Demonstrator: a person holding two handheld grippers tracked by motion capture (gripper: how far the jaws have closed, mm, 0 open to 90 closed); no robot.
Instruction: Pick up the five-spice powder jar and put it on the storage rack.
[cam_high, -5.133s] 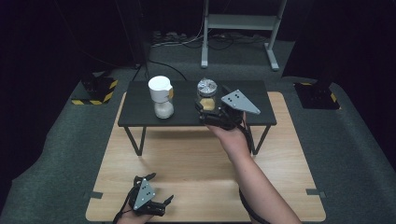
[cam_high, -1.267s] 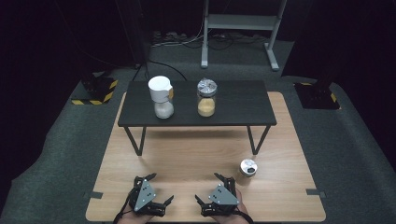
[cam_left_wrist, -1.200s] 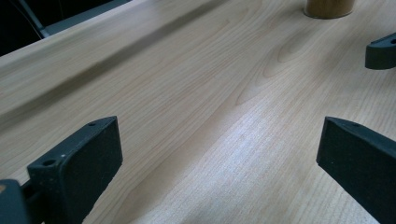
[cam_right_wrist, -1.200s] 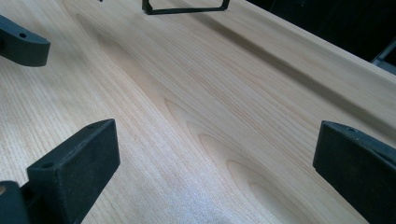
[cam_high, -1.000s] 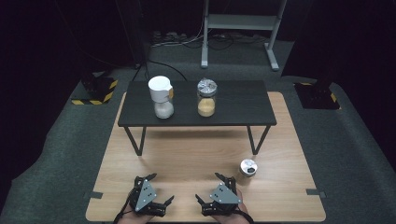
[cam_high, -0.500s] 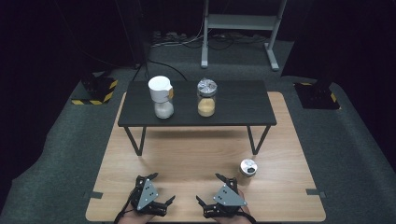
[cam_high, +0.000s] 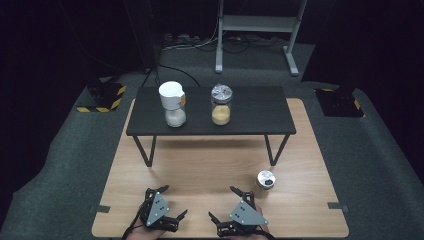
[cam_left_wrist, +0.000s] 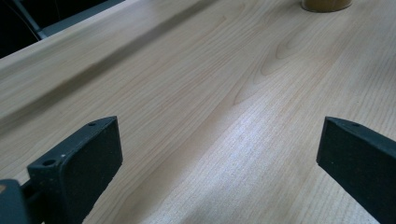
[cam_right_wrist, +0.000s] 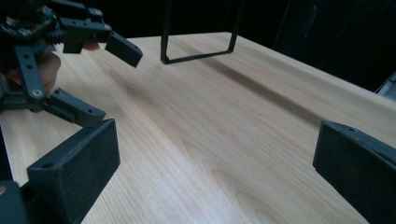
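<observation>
Dark flooring and black drapes surround a pale wooden tabletop, on which stands a small black side table with thin metal legs.

1. Layout. The side table carries two jars: a white-lidded jar at its left and a metal-lidded jar of tan granules just beside it, apart from one another. A small metal-topped container stands on the wooden tabletop, forward and to the right of the side table's right leg.

2. Claws. The left claw and the right claw rest at the near edge of the tabletop, side by side and apart. Both stand wide and hold nothing; the left gripper view and the right gripper view each show bare wood between the spread black jaws. The right gripper view also shows the left claw at upper left.

3. Step in hand. Judged from the layout, this is a rest position between steps: the small container is set down and untouched, nearest the right claw.

4. Next move. Any further handling would likely call for the right claw to advance forward and rightward to the small container and close around its wall.

5. Obstructions. Nothing lies between the right claw and the container. The side table's right leg stands near the container and would limit a reach past it.
</observation>
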